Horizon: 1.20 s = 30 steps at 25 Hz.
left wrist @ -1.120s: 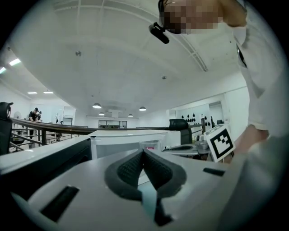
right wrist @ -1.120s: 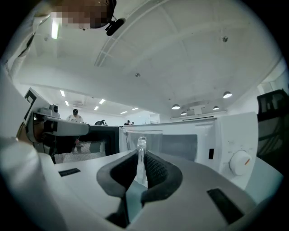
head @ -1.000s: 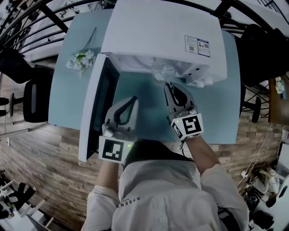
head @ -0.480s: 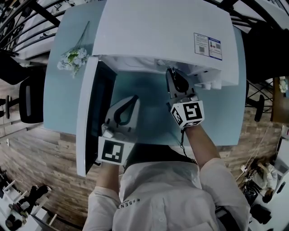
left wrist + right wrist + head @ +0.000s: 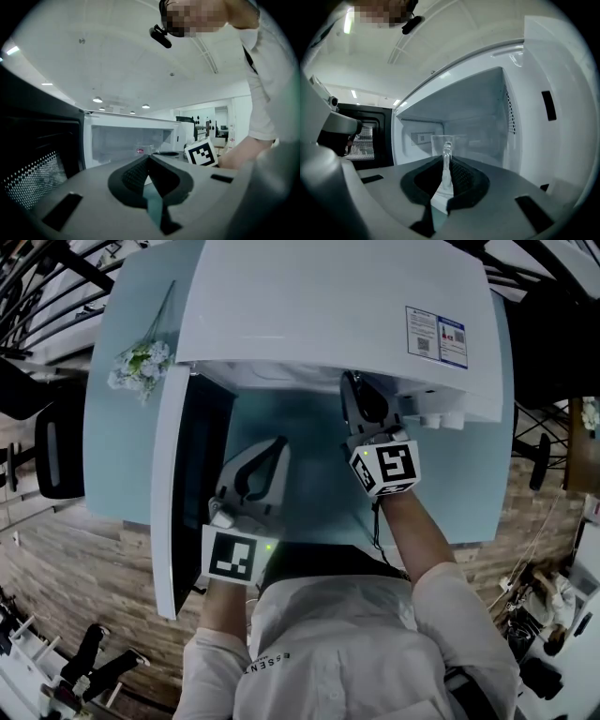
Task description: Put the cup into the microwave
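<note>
The white microwave stands on the table with its door swung open to the left. My right gripper reaches into the mouth of the cavity, shut on the handle of a clear glass cup. In the right gripper view the cup hangs upright at my right gripper's tips, with the empty white cavity behind it. The microwave's top hides the cup in the head view. My left gripper rests lower, in front of the opening, shut and empty; its own view shows my left gripper facing the cavity.
A small bunch of white flowers lies on the pale blue table left of the microwave. The open door blocks the left side. A dark chair stands beyond the table's left edge.
My right gripper has moved forward with the cup, which has passed under the microwave's top edge and out of the head view. The left gripper has barely shifted.
</note>
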Each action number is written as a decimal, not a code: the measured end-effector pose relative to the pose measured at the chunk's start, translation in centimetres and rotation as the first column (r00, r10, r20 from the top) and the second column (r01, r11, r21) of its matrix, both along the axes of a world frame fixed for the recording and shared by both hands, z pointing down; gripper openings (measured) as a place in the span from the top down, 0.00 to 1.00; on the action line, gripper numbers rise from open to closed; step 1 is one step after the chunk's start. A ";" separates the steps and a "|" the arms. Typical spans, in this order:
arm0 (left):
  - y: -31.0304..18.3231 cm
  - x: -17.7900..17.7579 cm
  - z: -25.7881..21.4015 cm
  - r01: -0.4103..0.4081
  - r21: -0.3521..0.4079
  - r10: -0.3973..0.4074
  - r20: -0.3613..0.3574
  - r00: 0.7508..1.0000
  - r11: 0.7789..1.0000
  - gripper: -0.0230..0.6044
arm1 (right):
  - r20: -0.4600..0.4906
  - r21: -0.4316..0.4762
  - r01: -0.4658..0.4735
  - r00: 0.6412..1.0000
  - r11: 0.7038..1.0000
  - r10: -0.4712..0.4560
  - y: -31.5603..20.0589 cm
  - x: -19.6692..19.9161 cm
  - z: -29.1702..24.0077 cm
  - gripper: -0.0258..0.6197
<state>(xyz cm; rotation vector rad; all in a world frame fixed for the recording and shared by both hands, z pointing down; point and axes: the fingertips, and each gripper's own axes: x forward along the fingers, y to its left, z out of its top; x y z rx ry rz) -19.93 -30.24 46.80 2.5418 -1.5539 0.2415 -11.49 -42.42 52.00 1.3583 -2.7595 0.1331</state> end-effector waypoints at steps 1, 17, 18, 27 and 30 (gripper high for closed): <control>-0.1 0.0 -0.1 -0.002 0.001 0.002 -0.001 1.000 1.000 0.96 | -0.001 0.002 0.001 1.000 1.000 -0.001 0.0 0.0 0.1 0.90; 0.1 0.7 -1.2 -0.009 0.013 0.008 0.014 1.000 1.000 0.96 | 0.008 -0.030 -0.024 1.000 0.999 0.024 0.5 0.4 0.5 0.77; 0.2 0.8 -1.4 -0.007 0.016 0.007 0.014 1.000 1.000 0.96 | 0.013 -0.033 -0.025 1.000 0.999 0.025 0.6 0.5 0.3 0.76; 2.2 1.4 -3.5 -0.001 0.034 0.001 0.004 1.000 0.999 0.96 | 0.013 -0.020 -0.014 1.000 1.000 0.014 4.3 2.0 -2.1 0.75; 3.2 1.7 -4.6 -0.008 0.044 0.008 0.007 1.000 0.999 0.96 | 0.019 -0.014 0.002 1.000 1.000 -0.002 6.5 2.7 -3.9 0.75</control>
